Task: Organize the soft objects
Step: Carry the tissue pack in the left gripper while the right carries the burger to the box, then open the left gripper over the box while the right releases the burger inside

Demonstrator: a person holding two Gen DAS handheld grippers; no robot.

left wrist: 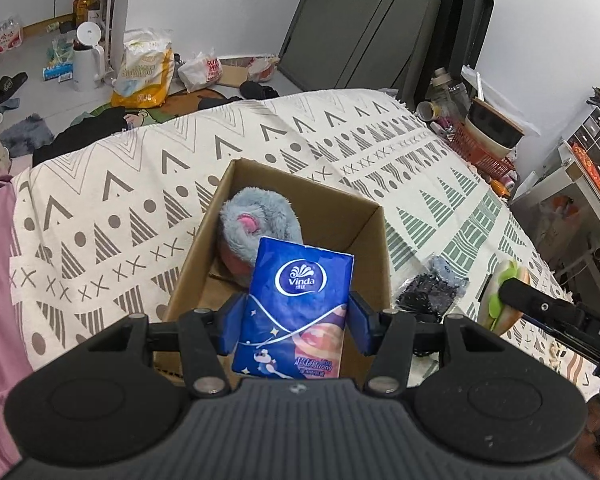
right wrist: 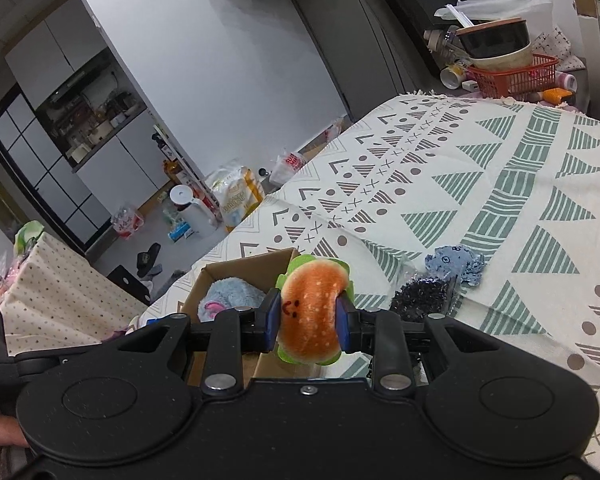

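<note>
Left gripper (left wrist: 298, 322) clamped on tissue pack (left wrist: 296, 312); right gripper (right wrist: 308, 320) – squeezing burger plush (right wrist: 310, 316)

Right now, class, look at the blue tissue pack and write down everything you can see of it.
The Vinda tissue pack is a soft, flat, glossy blue plastic packet with a white-ringed round logo, stars and a pinkish planet print. It stands upright, clamped at its lower sides between the blue pads of the left gripper. It is held over the open cardboard box, in front of the grey plush toy lying inside.
</note>
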